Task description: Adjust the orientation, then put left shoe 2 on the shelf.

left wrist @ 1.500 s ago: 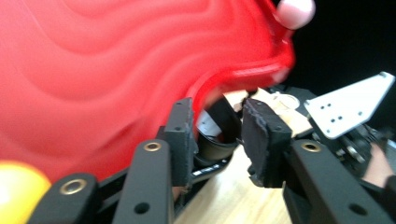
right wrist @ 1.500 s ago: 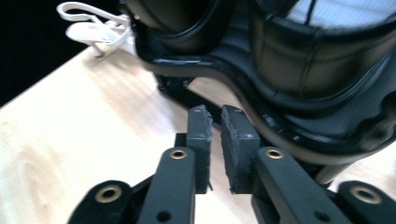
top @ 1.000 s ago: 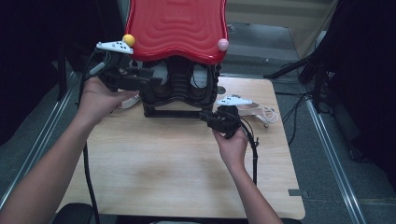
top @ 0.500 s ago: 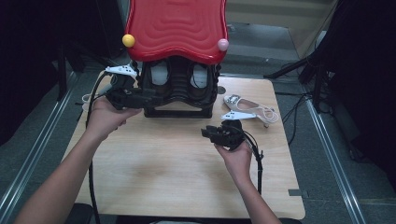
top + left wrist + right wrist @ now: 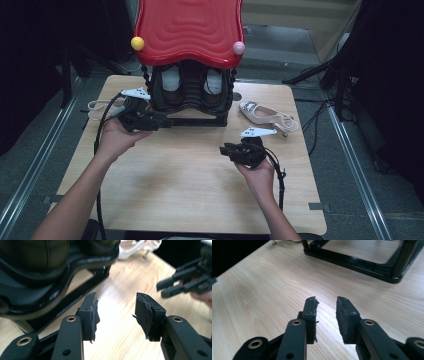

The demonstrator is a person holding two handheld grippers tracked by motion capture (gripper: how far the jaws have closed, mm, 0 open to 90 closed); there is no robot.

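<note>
With both claws spread and empty, the left claw (image 5: 165, 120) sits just beside the base of the black shoe rack (image 5: 192, 107), its jaws having just narrowed on nothing, while the right claw (image 5: 226, 149) hovers over bare desk (image 5: 175, 185), well clear of the rack. Dark shoes (image 5: 171, 82) rest under the red canopy (image 5: 187, 30); a white heeled sandal (image 5: 265, 114) lies right of the rack. Likely risk: a low claw could catch the frame and shift the rack. No legible writing appears anywhere.
</note>
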